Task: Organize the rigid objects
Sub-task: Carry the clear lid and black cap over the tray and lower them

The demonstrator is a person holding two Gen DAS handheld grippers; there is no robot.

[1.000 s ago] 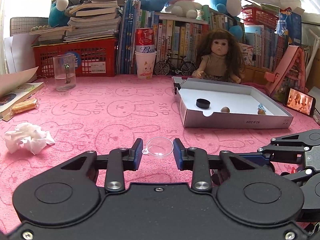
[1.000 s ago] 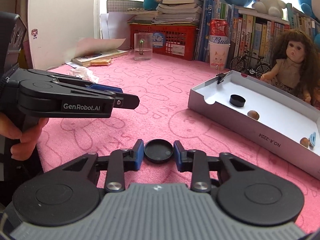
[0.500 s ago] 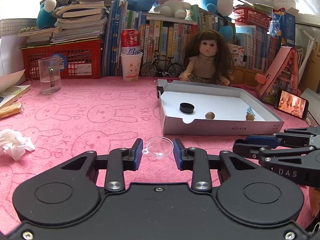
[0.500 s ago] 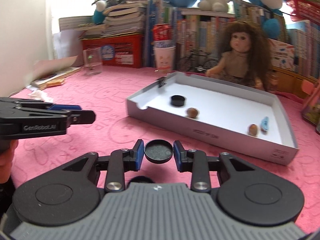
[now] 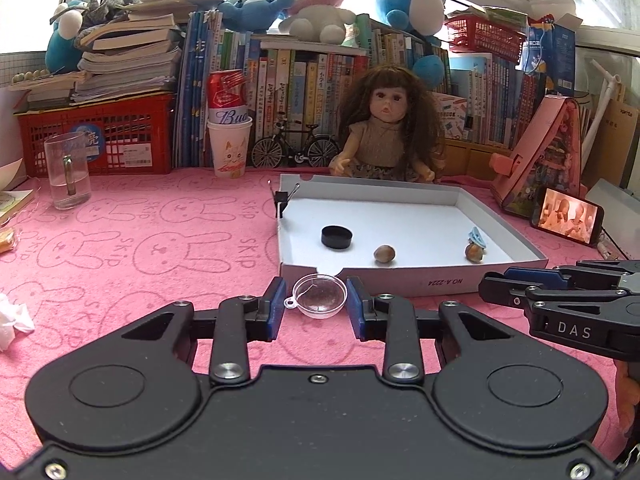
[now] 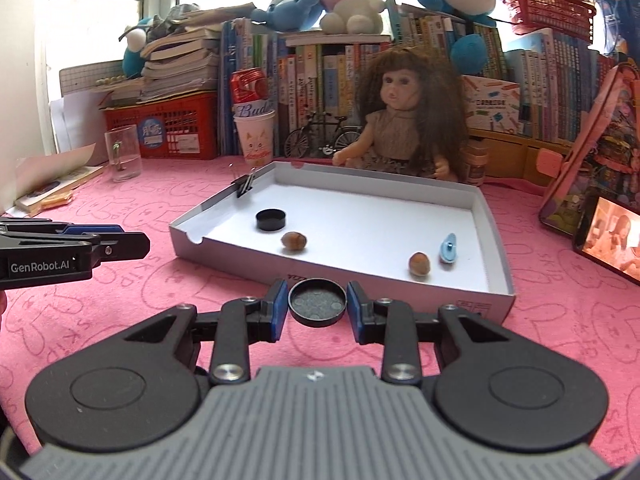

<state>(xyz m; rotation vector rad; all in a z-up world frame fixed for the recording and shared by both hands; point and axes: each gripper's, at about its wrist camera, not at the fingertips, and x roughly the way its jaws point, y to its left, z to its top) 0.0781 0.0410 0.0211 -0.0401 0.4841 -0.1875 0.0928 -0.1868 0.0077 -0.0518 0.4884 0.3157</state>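
My left gripper (image 5: 317,303) is shut on a clear plastic half-sphere (image 5: 319,297), held just in front of the near wall of a white cardboard tray (image 5: 400,278). My right gripper (image 6: 317,305) is shut on a black round lid (image 6: 317,302), held before the tray's near wall (image 6: 360,276). In the tray lie a black cap (image 5: 337,237) (image 6: 271,219), two brown nuts (image 5: 385,253) (image 6: 294,240) and a small blue clip (image 5: 477,237) (image 6: 448,248). Each gripper shows in the other's view: the right one at the right edge (image 5: 486,289), the left one at the left edge (image 6: 146,245).
A doll (image 5: 386,128) sits behind the tray. A glass mug (image 5: 68,176), a paper cup with a red can (image 5: 230,144), a red crate (image 5: 100,136) and books line the back. A phone (image 5: 568,216) and a pink house toy (image 5: 544,160) stand right. Crumpled tissue (image 5: 12,320) lies left.
Both grippers have moved toward the tray, still holding their objects. The tray now lies closer and more central in both views.
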